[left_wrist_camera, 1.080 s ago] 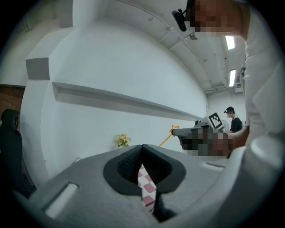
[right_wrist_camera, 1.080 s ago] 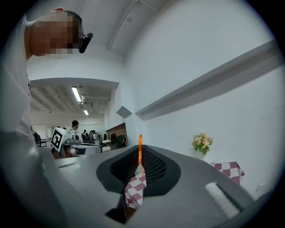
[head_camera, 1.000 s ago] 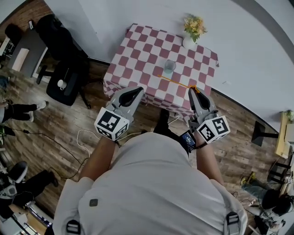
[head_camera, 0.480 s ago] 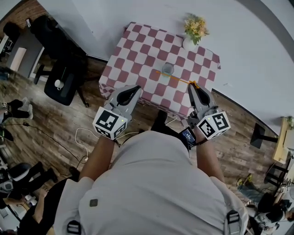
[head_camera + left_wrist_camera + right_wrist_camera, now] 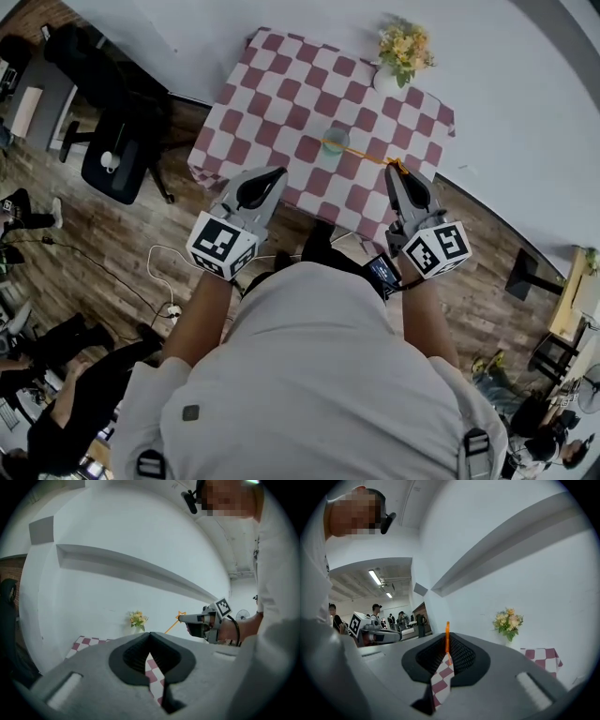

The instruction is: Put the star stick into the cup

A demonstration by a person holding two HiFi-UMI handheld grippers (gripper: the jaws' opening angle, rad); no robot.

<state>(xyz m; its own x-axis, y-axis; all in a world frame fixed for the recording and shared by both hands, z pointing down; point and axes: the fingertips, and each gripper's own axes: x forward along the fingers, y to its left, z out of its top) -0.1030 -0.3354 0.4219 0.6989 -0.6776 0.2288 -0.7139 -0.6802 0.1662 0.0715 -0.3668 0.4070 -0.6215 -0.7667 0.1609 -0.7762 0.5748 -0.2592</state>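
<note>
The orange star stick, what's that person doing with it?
A person stands at a checked table with a gripper in each hand. The right gripper is shut on the orange star stick near its star end and points it toward the cup. From above, the stick's other end lines up with the cup, but whether it is inside yet cannot be told. The left gripper is shut and empty.

Open tabletop [image 5: 281,103] around cup [image 5: 336,141], vase [image 5: 384,82] (far corner)
</note>
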